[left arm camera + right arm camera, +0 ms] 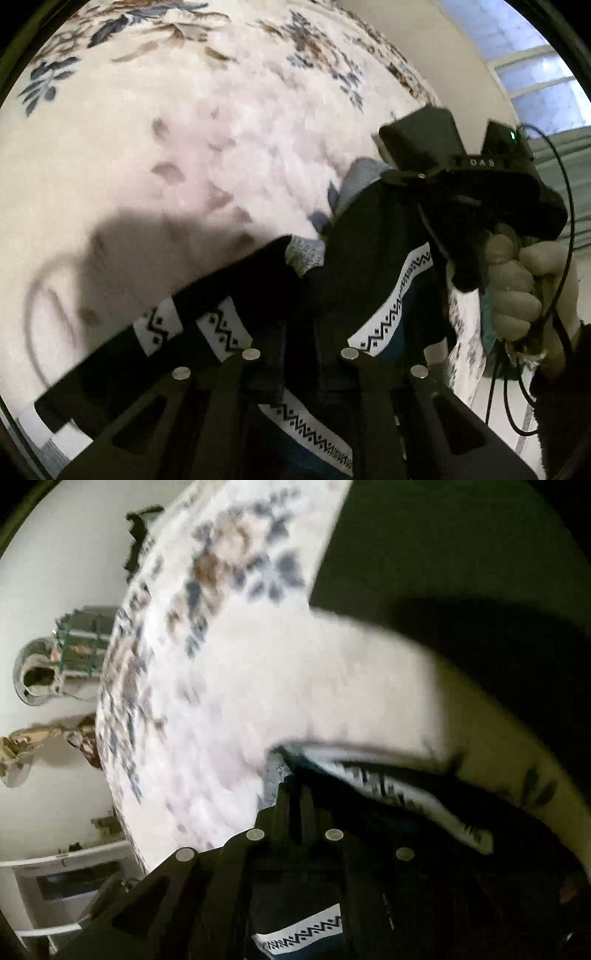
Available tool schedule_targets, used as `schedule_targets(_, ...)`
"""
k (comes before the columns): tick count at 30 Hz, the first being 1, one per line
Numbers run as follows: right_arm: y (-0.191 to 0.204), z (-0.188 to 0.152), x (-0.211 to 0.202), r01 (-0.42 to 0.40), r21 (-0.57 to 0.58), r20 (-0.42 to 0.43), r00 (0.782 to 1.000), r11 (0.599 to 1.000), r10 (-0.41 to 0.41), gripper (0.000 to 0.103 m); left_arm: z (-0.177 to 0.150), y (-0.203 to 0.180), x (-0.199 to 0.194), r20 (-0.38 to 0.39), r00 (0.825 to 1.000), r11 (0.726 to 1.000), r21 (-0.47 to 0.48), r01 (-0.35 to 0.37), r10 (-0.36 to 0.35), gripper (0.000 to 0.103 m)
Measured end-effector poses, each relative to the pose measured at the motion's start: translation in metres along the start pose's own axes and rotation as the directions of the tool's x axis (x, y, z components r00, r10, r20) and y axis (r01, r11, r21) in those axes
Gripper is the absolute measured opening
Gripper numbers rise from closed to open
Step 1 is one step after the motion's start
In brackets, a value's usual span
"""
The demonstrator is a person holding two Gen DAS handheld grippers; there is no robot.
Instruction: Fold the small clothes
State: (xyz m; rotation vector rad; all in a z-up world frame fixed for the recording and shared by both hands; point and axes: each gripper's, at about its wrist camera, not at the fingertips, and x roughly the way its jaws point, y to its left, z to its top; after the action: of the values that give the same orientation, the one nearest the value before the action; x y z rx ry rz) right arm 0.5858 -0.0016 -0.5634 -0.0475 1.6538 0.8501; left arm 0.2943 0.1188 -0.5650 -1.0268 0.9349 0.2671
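Matte black throughout: left gripper (299, 332) with angular arms, triangular cut-outs and four round silver screw heads. Same build on right gripper (295, 805). Seen from the left wrist, right device body (480, 173) black, lettered "DAS", small green light lit, thin black cables (565, 221) looping off. Right hand (517, 291) bare, dark frayed sleeve cuff (561, 376).

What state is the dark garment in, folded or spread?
Neither: the garment is bunched and lifted off the bedspread, its patterned white bands running at different angles.
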Motion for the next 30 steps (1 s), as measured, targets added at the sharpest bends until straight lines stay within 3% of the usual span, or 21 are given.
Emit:
schedule_targets(5, -0.021, 0.019, -0.009, 0.081, 0.080, 0.042, 0.996, 0.993, -0.085, 0.003, 0.016, 0.013, 0.005, 0.023, 0.997, 0.993, -0.091, 0.077, -0.075, 0.008)
schedule_targets(7, -0.025, 0.021, -0.001, 0.132, 0.083, -0.009, 0.991, 0.988, -0.132, 0.004, 0.020, 0.019, 0.006, 0.001, 0.992, 0.981, -0.148, 0.128, -0.129, 0.012)
schedule_targets(9, -0.028, 0.023, 0.002, 0.122, 0.093, -0.060, 0.991, 0.988, -0.117, 0.005, 0.022, 0.023, 0.001, -0.017, 0.990, 0.974, -0.184, 0.132, -0.137, 0.014)
schedule_targets(12, -0.025, 0.028, -0.007, 0.047, 0.104, -0.035, 0.998, 0.993, -0.044, 0.029, 0.030, 0.028, -0.012, 0.015, 0.994, 0.972, -0.207, 0.112, -0.111, 0.030)
schedule_targets(13, -0.024, 0.030, -0.009, 0.041, 0.112, -0.018, 0.999, 0.993, -0.039, 0.036, 0.034, 0.029, -0.015, 0.029, 0.993, 0.969, -0.214, 0.119, -0.116, 0.040)
schedule_targets(16, -0.022, 0.038, -0.002, 0.021, 0.126, -0.039, 0.999, 0.992, -0.016, 0.037, 0.050, 0.029, -0.001, -0.001, 0.994, 0.971, -0.212, 0.109, -0.112, 0.041)
schedule_targets(18, -0.018, 0.041, 0.011, 0.028, 0.109, -0.083, 0.996, 0.994, -0.019, 0.037, 0.057, 0.025, 0.015, -0.051, 0.996, 0.980, -0.185, 0.068, -0.079, 0.039)
schedule_targets(19, -0.014, 0.042, 0.018, 0.047, 0.095, -0.110, 0.993, 0.994, -0.037, 0.037, 0.061, 0.020, 0.021, -0.064, 0.997, 0.987, -0.157, 0.030, -0.041, 0.032)
schedule_targets(21, -0.004, 0.042, 0.028, 0.103, 0.032, -0.121, 0.988, 0.994, -0.098, 0.028, 0.059, 0.012, 0.023, -0.062, 0.998, 0.996, -0.085, -0.031, 0.026, 0.009)
schedule_targets(22, 0.001, 0.041, 0.027, 0.125, 0.002, -0.096, 0.988, 0.992, -0.124, 0.012, 0.057, 0.011, 0.020, -0.048, 0.998, 0.997, -0.073, -0.032, 0.028, 0.008)
schedule_targets(27, -0.004, 0.038, -0.001, 0.132, 0.080, 0.052, 0.989, 0.988, -0.136, 0.009, 0.037, 0.024, 0.000, 0.038, 0.999, 0.995, -0.104, 0.005, -0.001, 0.007)
schedule_targets(30, -0.017, 0.040, 0.000, 0.116, 0.152, 0.072, 0.989, 0.982, -0.128, 0.009, 0.033, 0.032, -0.002, 0.072, 0.997, 0.986, -0.162, 0.048, -0.036, 0.007)
